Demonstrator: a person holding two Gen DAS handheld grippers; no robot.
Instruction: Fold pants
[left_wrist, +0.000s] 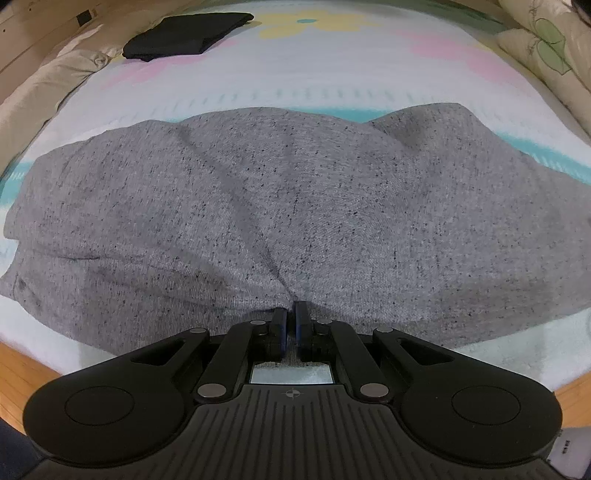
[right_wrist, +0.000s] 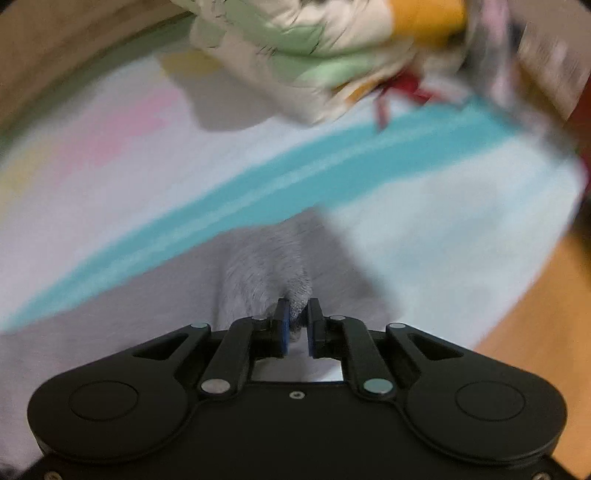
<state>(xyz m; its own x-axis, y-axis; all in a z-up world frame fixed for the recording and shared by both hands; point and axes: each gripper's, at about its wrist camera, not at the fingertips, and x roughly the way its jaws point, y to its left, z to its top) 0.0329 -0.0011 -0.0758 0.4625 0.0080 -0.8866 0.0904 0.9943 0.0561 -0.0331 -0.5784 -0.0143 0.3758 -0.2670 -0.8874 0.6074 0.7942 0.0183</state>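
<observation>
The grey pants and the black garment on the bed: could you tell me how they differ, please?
The grey pants are speckled light grey; the black garment is plain black. The pants lie rumpled and spread near the bed's front edge; the black garment sits folded compact at the far left. The left gripper pinches the pants; nothing touches the black garment. Both rest on the patterned bedcover.

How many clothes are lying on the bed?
2. The grey pants are spread across the near side of the bed, pinched by both grippers. A folded black garment sits at the far left corner. More could be hidden in the blurry pile at the right.
</observation>
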